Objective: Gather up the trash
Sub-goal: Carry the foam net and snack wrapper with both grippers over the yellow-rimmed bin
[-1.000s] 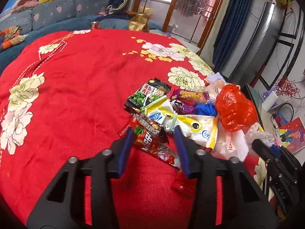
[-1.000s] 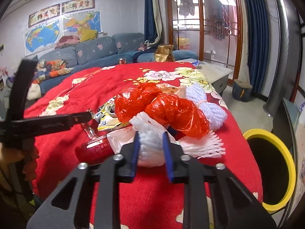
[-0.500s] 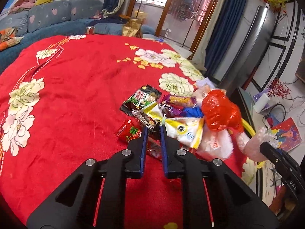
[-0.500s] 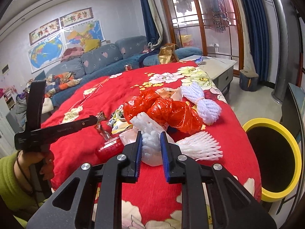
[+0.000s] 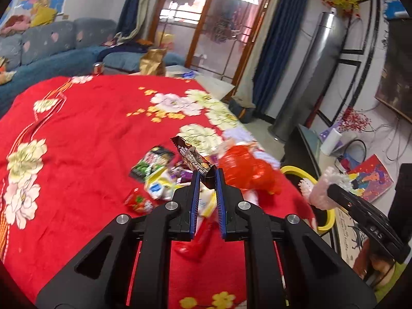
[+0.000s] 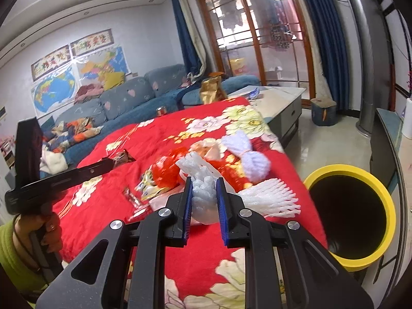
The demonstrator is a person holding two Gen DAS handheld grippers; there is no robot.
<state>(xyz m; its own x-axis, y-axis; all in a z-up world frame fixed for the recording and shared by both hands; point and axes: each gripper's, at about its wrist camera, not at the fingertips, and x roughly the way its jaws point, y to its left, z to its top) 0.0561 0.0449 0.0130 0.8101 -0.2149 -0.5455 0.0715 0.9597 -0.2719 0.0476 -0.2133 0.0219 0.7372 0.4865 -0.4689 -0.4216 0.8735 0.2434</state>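
Note:
My left gripper (image 5: 207,176) is shut on a dark brown snack wrapper (image 5: 191,155) and holds it above the red flowered cloth (image 5: 85,131); the same wrapper (image 6: 123,156) shows at its tip in the right wrist view. My right gripper (image 6: 203,184) is shut on a white foam fruit net (image 6: 202,180), lifted off the cloth. Under them lies a pile of trash: a red plastic bag (image 5: 247,167), several snack packets (image 5: 154,164), a second foam net (image 6: 267,198) and a lilac foam net (image 6: 248,154). A yellow-rimmed bin (image 6: 360,211) stands on the floor to the right.
A red wrapper (image 5: 195,242) and a small red packet (image 5: 137,202) lie near the cloth's front edge. A blue sofa (image 6: 134,97) runs along the back. A grey low table (image 6: 280,103) and a silver column (image 5: 306,77) stand to the right. A hand in a green sleeve (image 6: 15,247) grips the left tool.
My left gripper shut on the brown wrapper and lifted it off the pile. My right gripper rose with the foam net and moved toward the bin.

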